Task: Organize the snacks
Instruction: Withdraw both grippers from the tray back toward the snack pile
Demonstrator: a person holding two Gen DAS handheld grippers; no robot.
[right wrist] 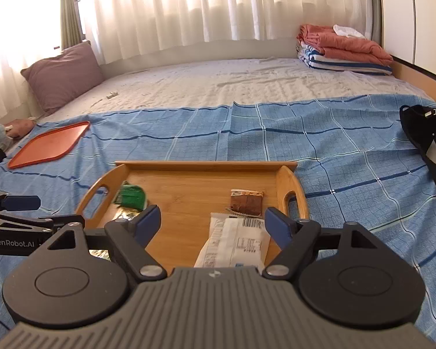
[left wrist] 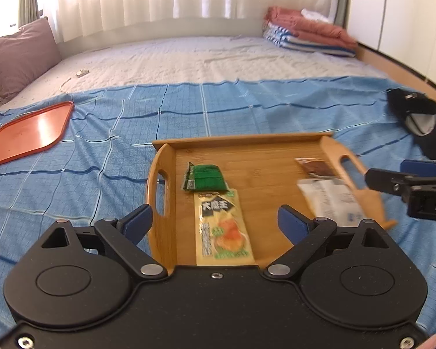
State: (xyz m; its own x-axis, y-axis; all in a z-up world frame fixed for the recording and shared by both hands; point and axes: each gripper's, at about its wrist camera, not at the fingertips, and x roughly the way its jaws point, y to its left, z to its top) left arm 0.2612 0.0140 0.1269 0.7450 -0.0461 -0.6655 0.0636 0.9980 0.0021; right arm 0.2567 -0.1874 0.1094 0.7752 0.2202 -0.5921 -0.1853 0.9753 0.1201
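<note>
A bamboo tray (left wrist: 247,151) (right wrist: 189,180) with two cut-out handles lies on the blue checked cloth. In it are a green packet (left wrist: 206,177) (right wrist: 130,196), a yellow packet (left wrist: 222,229), a brown snack bar (left wrist: 315,168) (right wrist: 247,202) and a white packet (left wrist: 331,200) (right wrist: 235,241). My left gripper (left wrist: 215,221) is open above the tray's near left part, over the yellow packet. My right gripper (right wrist: 213,222) is open above the white packet; it also shows at the right edge of the left wrist view (left wrist: 407,183). Neither holds anything.
An orange tray (left wrist: 26,136) (right wrist: 49,144) lies on the cloth at the far left. A black cap (left wrist: 421,122) (right wrist: 430,145) lies at the right. A mauve pillow (right wrist: 64,75) and folded blankets (right wrist: 343,49) sit at the back of the bed.
</note>
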